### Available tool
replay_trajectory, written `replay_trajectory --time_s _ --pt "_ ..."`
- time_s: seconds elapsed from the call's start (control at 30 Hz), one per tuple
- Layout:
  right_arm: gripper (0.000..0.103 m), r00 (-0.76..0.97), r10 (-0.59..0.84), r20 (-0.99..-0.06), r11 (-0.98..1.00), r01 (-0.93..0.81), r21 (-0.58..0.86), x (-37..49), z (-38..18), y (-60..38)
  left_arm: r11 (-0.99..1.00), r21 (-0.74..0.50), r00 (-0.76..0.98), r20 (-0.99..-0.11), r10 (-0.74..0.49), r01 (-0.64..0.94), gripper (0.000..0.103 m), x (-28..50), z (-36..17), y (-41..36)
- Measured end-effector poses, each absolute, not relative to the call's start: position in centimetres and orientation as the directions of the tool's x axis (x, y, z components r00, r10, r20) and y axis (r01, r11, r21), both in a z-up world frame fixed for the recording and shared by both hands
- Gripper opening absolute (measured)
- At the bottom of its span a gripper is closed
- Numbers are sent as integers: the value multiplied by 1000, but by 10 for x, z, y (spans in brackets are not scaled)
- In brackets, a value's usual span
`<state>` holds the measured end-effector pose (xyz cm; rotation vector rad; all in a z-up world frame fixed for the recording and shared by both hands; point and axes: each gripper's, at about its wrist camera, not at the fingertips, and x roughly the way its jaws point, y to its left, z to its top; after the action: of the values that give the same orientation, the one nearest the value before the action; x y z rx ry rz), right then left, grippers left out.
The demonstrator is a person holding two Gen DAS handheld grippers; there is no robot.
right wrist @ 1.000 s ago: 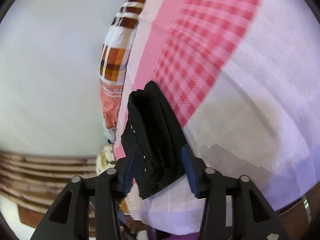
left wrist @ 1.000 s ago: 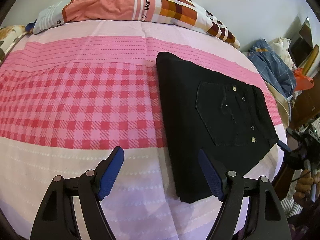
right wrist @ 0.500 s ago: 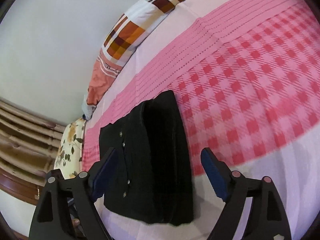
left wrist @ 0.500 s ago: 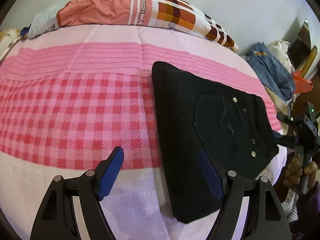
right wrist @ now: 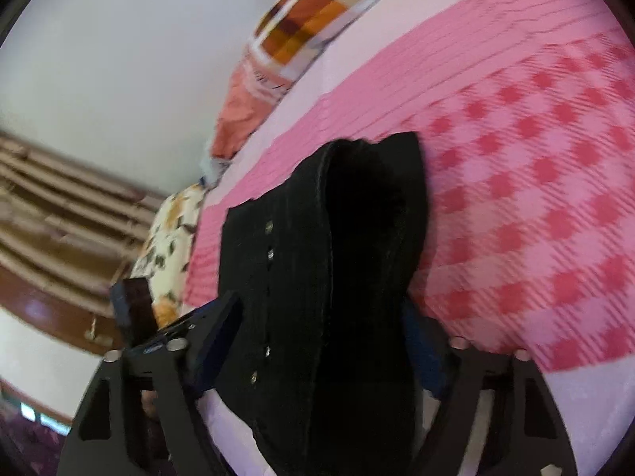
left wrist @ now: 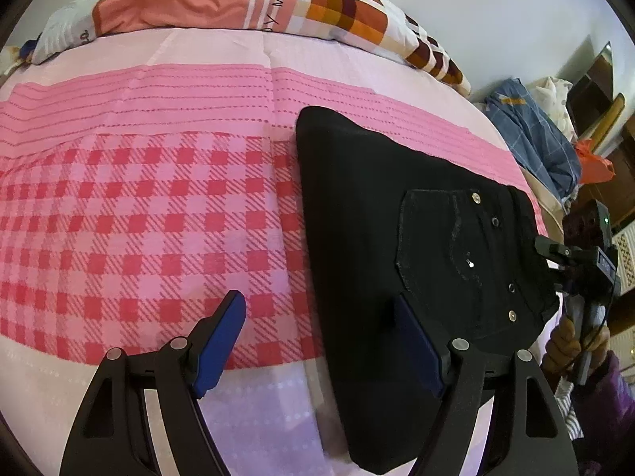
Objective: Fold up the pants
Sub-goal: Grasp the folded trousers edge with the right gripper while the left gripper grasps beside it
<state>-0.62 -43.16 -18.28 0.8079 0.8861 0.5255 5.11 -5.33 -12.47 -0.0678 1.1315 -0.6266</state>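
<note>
The black pants [left wrist: 397, 246] lie folded into a compact stack on the pink checked bedsheet [left wrist: 139, 218], back pocket and rivets facing up. My left gripper [left wrist: 321, 341] is open above the sheet, its right finger over the stack's near edge. In the right wrist view the pants [right wrist: 337, 277] fill the space between the fingers of my right gripper [right wrist: 321, 349], which is open and holds nothing. The right gripper also shows in the left wrist view [left wrist: 575, 254] at the bed's right edge.
A patchwork pillow [left wrist: 278, 4] lies along the head of the bed. Piled clothes [left wrist: 535, 135] sit beyond the right edge. A floral pillow [right wrist: 170, 230] and a wooden bed frame [right wrist: 59, 206] are on the left of the right wrist view.
The right gripper opened and let go of the folded pants, backed off, then came close again. The left gripper moved slightly forward over the bed.
</note>
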Motion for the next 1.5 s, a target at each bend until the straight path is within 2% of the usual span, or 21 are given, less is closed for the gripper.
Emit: replay_trajectory --time_s 0.07,0.1,0.13,0.3,0.4,0.77,0.97,1.3,1.33,1.37,1.43,1.5 --pt "54 532 692 -489 623 -96 777 -6 -182 -433 820 -353 269 -822 -502 451 77 51 -125 -57" --pt "42 526 687 -501 633 -96 768 -5 -186 -437 816 -348 266 -823 -502 462 77 51 -126 -59" --pt "37 521 694 -497 626 -97 773 -5 -186 -440 813 -346 260 -825 -501 469 78 52 -127 -61" --pt "39 468 722 -509 603 -66 795 2 -183 -446 805 -338 258 -825 -503 487 80 54 -128 -65" --pt "38 445 752 -486 574 -81 815 5 -185 -451 802 -327 266 -824 -501 499 81 54 -127 -69" --pt "40 435 742 -510 583 -43 811 2 -186 -453 803 -265 298 -830 -472 534 86 53 -128 -80" --pt "47 434 718 -544 639 -103 762 6 -178 -442 802 -233 310 -835 -455 550 89 53 -130 -86" --pt "32 431 690 -582 686 -131 716 6 -173 -438 761 -208 280 -845 -456 615 93 53 -136 -105" --pt "32 432 693 -577 681 -128 721 5 -174 -438 759 -204 280 -845 -456 619 89 53 -137 -108" --pt "31 435 697 -570 674 -126 728 5 -174 -438 753 -211 276 -842 -464 623 79 51 -136 -109" --pt "31 438 707 -555 658 -120 743 4 -177 -439 755 -185 294 -842 -452 629 72 47 -134 -114" --pt "31 444 719 -534 637 -116 762 3 -179 -441 757 -167 309 -841 -443 632 58 45 -129 -117"
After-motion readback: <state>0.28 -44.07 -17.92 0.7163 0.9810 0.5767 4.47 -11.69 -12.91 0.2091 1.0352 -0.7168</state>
